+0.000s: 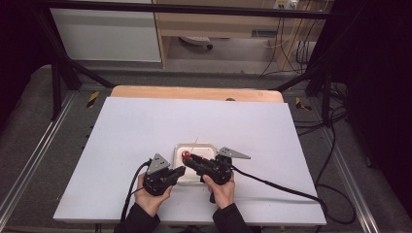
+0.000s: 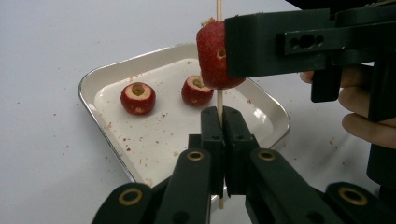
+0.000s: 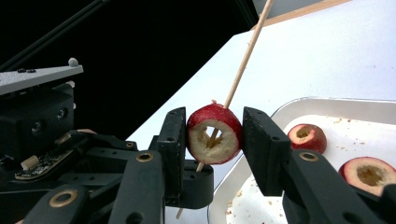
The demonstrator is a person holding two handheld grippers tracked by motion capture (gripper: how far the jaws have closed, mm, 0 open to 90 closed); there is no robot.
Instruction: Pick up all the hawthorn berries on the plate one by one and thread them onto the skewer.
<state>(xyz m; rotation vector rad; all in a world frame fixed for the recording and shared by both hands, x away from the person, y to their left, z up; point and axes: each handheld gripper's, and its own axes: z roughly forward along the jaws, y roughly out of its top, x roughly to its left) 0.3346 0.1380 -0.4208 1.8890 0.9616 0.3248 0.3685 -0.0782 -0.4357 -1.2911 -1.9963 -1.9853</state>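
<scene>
My left hand-held gripper has its jaws pinched tight on the lower end of a thin wooden skewer, holding it upright just above the near edge of the white tray on the counter. I judge this to be the threading step: the cored red fruit, hawthorn by the look of it, is already on the stick, which passes through its hollow centre, and it sits partway up the skewer above my left grip. My right hand-held gripper has that fruit clamped between its two pads, one on each side. Two more cored fruits lie in the tray beyond, well apart from the stick, with crumbs scattered around them. Next, I reckon, the fruit wants sliding down the skewer toward the left jaws, and that calls for keeping the push in line with the stick so it neither bends nor splits the flesh, before I let go and reach for another.
</scene>
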